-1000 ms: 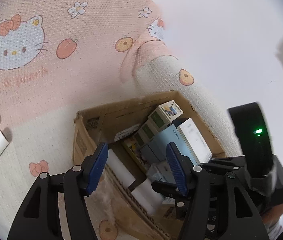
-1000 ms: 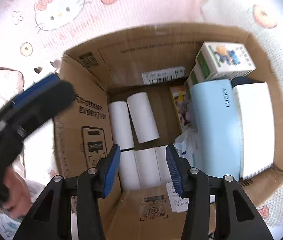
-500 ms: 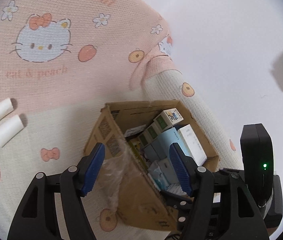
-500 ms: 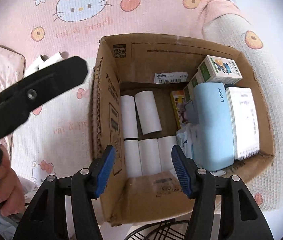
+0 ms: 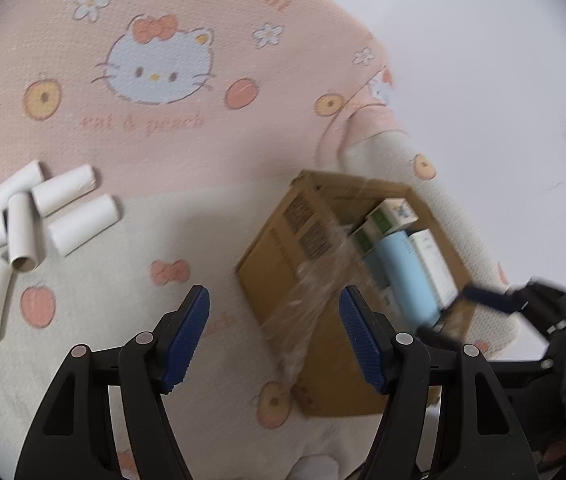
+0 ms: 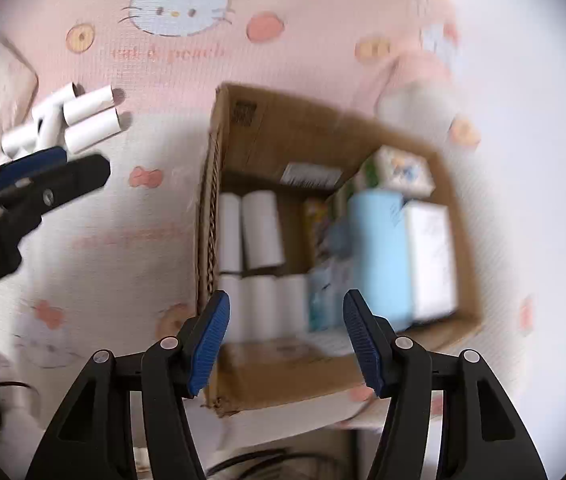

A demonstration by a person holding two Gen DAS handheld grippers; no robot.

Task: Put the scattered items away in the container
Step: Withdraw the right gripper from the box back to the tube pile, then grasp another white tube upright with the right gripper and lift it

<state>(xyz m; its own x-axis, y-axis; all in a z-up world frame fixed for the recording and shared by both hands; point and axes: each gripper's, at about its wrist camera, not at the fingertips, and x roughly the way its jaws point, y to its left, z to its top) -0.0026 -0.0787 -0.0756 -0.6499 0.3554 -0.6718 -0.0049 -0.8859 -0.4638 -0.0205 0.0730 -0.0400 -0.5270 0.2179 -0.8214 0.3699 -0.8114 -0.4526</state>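
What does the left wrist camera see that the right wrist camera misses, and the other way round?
Only the left wrist view shows the whole loose pile of white paper rolls on the blanket, with the box's inside mostly hidden by its wall. Only the right wrist view looks down into the cardboard box and shows white rolls already lying inside. Both show the box, the light blue case in it, the cat-print blanket, and an open, empty hand-held gripper: left, right.
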